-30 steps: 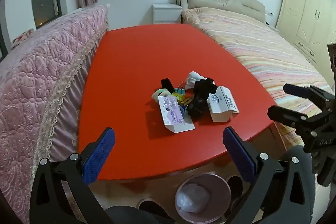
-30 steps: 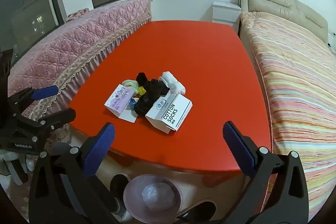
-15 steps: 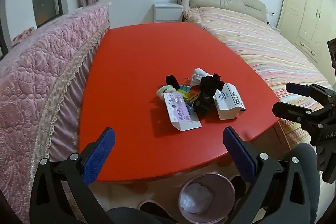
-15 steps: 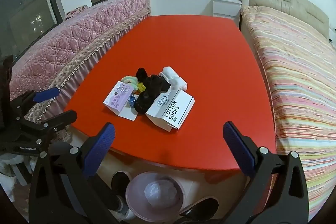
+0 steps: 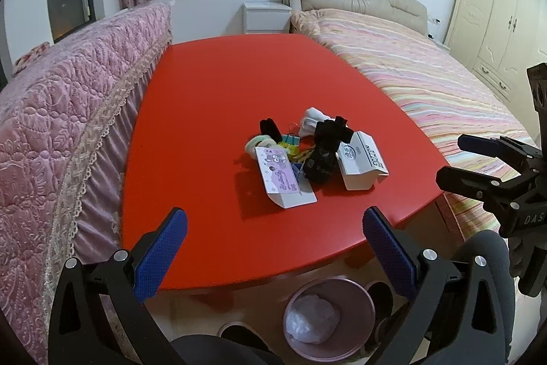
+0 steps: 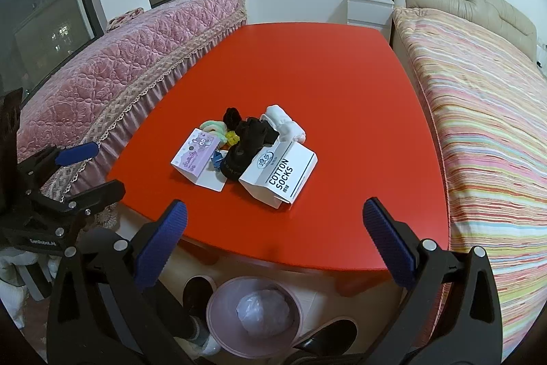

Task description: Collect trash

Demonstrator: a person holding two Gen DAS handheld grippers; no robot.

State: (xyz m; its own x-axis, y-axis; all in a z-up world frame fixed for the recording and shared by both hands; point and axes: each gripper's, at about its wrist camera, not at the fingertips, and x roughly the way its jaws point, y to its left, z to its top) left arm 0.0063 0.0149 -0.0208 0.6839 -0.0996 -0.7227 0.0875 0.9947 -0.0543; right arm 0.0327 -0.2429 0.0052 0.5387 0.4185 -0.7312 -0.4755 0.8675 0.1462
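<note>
In the left wrist view the left tool (image 5: 271,240) hangs spread wide and empty at the bottom of the frame; the pile sits at centre on the red tabletop (image 5: 212,84), and nearest is the purple card packet (image 5: 277,171), long axis running toward lower right. In the right wrist view the right tool (image 6: 273,236) is likewise agape and empty, the white box (image 6: 279,173) reading "COTTON SOCKS" lying just above it, nearer this tool. The pink bin (image 6: 254,317) sits at bottom centre.
</note>
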